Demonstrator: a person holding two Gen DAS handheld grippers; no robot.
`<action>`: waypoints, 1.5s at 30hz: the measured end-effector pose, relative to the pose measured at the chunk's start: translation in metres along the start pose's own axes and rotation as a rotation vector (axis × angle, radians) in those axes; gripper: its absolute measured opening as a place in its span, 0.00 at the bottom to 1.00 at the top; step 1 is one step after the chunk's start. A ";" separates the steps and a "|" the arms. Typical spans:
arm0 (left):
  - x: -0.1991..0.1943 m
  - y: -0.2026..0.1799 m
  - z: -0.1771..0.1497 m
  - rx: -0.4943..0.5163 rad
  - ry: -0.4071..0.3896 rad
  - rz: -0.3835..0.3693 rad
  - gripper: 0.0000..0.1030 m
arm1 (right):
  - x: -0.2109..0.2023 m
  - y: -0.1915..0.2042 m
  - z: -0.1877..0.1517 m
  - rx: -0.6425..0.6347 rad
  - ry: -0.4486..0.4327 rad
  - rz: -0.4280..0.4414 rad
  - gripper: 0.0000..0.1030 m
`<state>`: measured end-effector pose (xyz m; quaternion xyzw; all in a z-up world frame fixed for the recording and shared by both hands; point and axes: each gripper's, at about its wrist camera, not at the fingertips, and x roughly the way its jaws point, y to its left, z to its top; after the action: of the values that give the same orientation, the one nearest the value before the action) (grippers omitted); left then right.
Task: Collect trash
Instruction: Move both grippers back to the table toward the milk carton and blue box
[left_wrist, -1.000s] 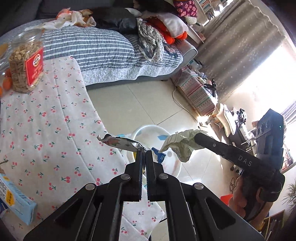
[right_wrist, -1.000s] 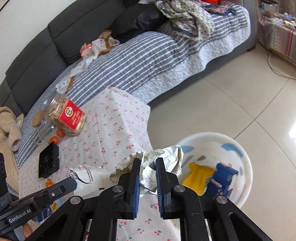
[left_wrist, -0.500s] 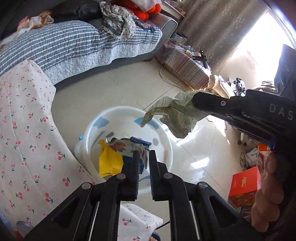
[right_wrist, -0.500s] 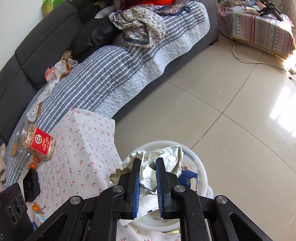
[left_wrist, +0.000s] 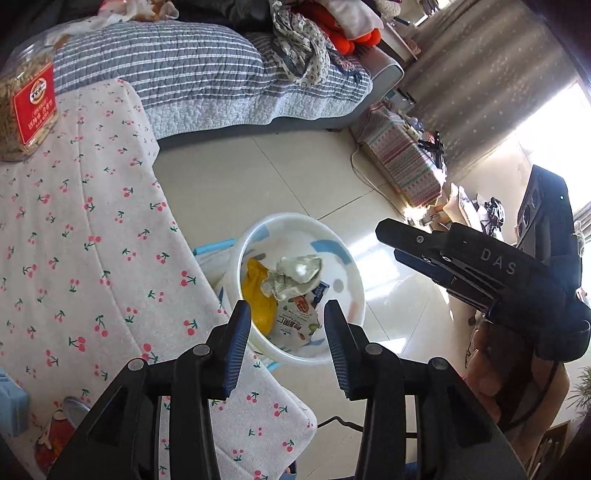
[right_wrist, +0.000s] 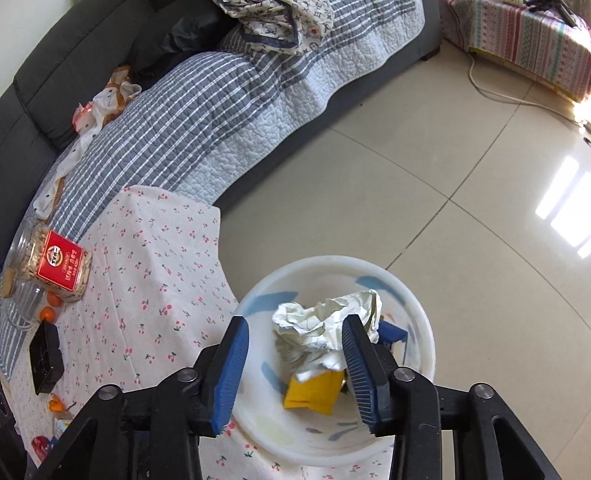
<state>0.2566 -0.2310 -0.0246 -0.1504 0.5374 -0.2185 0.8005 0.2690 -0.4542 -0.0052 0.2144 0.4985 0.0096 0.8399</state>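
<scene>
With both my tongs spread wide and empty over the white bin (right_wrist: 417, 306), left gripper (left_wrist: 290, 334) and right gripper (right_wrist: 295, 354), the crumpled wrapper (right_wrist: 325, 325) lies inside on the yellow packet (left_wrist: 258, 299). A red can (left_wrist: 55, 435) remains on the table.

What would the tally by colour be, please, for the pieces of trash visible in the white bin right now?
Silver/white crumpled wrapper: 1
Yellow packet: 1
Blue box: 1
White printed snack bag: 1
Total: 4 visible in the white bin; more could lie hidden beneath.
</scene>
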 end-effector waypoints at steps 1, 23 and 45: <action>-0.006 0.004 0.000 -0.007 -0.003 0.006 0.42 | -0.001 0.003 -0.001 -0.001 -0.001 0.008 0.48; -0.173 0.123 -0.045 -0.115 -0.105 0.211 0.51 | -0.070 0.123 -0.079 -0.330 0.043 0.318 0.61; -0.205 0.283 -0.073 -0.365 -0.040 0.351 0.60 | 0.025 0.255 -0.165 -0.635 0.164 0.210 0.65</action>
<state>0.1751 0.1166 -0.0235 -0.2009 0.5699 0.0273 0.7963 0.1936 -0.1591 0.0001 -0.0091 0.5119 0.2677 0.8162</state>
